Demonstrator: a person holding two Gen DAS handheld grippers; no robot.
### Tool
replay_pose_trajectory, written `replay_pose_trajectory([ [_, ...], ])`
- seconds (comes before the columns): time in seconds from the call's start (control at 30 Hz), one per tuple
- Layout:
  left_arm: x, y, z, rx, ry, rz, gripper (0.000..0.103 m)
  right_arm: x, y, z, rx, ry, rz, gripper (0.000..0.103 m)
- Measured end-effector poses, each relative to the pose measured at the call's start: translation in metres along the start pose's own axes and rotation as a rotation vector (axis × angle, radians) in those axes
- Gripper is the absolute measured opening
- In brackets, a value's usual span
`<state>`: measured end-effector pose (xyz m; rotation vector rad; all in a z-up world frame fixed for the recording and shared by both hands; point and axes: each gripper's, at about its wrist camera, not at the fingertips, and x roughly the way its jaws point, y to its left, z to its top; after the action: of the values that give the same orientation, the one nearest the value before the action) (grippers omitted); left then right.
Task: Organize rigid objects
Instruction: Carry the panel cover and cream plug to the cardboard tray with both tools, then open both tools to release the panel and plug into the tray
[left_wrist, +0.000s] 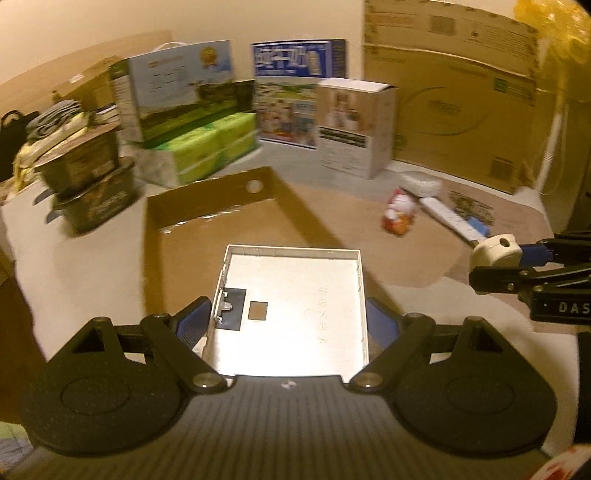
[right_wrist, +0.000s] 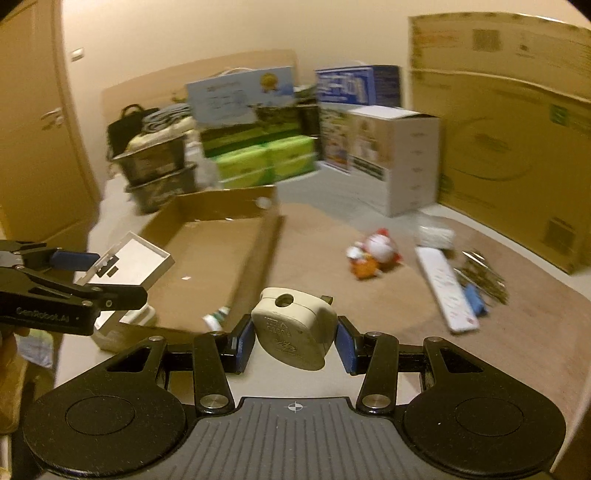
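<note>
Left claw (left_wrist: 288, 321): pinching a flat white square panel (left_wrist: 295, 306) by its two side edges, jaws spread wide around it; the panel hangs over the near end of the open cardboard box (left_wrist: 221, 195)
Right claw (right_wrist: 295, 341): pinching a cream plug adapter (right_wrist: 293, 328) across its flanks, above the floor just short of the box's near right corner
Panel handling: looks stiff, light and thin, with raised rims; the grip sits only at its near end, so it may tilt, and the smooth edges could slip (a small clip and cutout near one edge look breakable)
Adapter handling: hard, compact, rounded plastic, probably light; flat flanks are the sound place to hold
Left view only: the panel's inner face and the box interior beyond it
Right view only: the panel seen edge-on and tilted, the adapter's embossed face, plus the floor clutter by the mat's far right edge, a white remote (right_wrist: 447, 291) and a red-and-white toy figure (right_wrist: 373, 251), both well apart from the box
</note>
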<state>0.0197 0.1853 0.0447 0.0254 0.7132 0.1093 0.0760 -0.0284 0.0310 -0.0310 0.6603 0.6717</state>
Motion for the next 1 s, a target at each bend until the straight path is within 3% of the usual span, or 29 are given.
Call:
replay_pose_trajectory([
  [0.43,0.018,0.053,0.013,-0.027,-0.003,0.061,0.087,0.054,0.043,0.030,-0.080,0.021,0.118,0.047],
  [1.0,0.071,0.076,0.023,-0.061,0.009,0.006,0.087,0.112,0.053,0.032,-0.122,0.080,0.169,0.047],
])
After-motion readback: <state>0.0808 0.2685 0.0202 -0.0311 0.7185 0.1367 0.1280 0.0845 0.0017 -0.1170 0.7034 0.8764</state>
